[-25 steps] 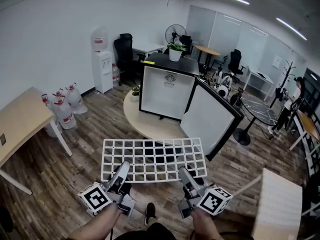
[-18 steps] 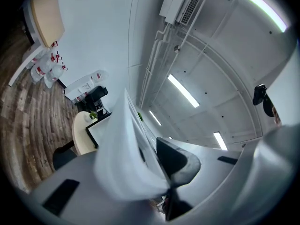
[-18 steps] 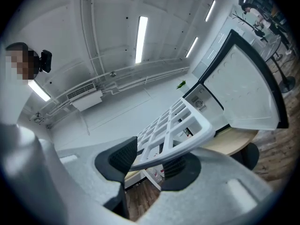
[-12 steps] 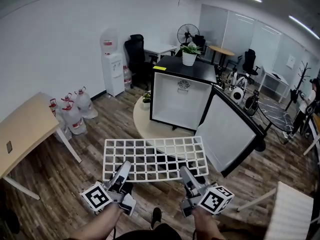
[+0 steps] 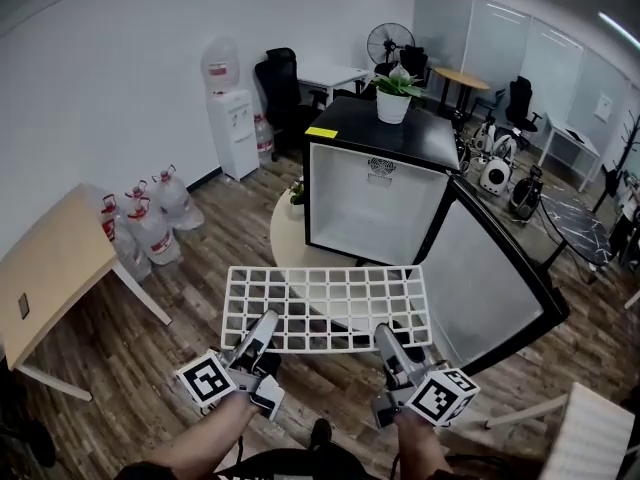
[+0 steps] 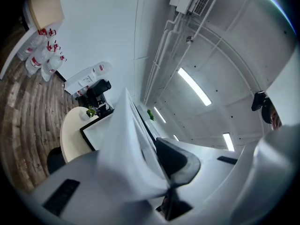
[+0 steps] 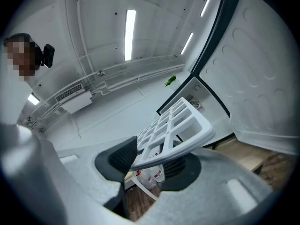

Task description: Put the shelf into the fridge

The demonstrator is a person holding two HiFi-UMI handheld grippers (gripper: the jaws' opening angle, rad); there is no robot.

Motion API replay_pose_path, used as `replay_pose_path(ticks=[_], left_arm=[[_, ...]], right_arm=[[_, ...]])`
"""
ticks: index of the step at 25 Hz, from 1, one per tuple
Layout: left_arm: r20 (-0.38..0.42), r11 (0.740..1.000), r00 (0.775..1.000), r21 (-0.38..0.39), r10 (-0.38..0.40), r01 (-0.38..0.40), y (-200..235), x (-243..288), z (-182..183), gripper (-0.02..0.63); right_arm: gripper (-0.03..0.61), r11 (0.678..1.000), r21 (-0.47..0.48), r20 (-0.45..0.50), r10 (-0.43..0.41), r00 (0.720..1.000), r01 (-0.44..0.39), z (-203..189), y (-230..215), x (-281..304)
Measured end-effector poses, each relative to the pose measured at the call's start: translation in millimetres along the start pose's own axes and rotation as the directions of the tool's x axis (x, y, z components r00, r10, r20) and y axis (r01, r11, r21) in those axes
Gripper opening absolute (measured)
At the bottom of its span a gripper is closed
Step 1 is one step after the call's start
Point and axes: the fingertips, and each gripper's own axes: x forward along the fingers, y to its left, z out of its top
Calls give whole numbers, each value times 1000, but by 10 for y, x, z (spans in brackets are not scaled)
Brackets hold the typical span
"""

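Nearest the person, the left gripper (image 5: 264, 326) and the right gripper (image 5: 386, 336) each had their fingers closed on the near rim of the shelf (image 5: 328, 306). The left gripped at about 7 o'clock of the white grid and the right at about 5 o'clock. In the right gripper view the rim bar sat clamped between the two dark pads, with the grid fanning out past them. In the left gripper view, though blurred, the shelf ran edge-on straight into the narrow gap between the fingers.

The shelf was carried roughly flat in the air, clear of everything. All of its grid lay beyond the fingers, toward 12 o'clock.

Past its far edge stood the round tabletop (image 5: 287, 240) with the fridge (image 5: 372, 208) on it. The fridge cavity faced the person, and its door (image 5: 490, 288) swung wide toward 3 o'clock.

By my reading, pickup and carry were done and the door was already open. Left to do were closing the last gap, lining the far edge up with the cavity, sliding the shelf in and letting go. No part of the shelf had yet entered the fridge.
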Motion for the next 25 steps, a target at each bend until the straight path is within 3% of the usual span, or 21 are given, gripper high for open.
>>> replay_pose_path(ticks=[8, 15, 25], left_arm=[[-48, 1000, 999, 6, 4, -4, 345, 820, 20, 71], [-103, 998, 994, -60, -18, 11, 625, 1326, 114, 71], [-259, 988, 963, -153, -71, 31, 1242, 1997, 441, 71]], right_arm=[[140, 999, 18, 14, -38, 999, 38, 291, -676, 366], [140, 995, 39, 21, -98, 995, 97, 340, -1060, 689], [140, 966, 87, 86, -250, 965, 242, 195, -1503, 1263]])
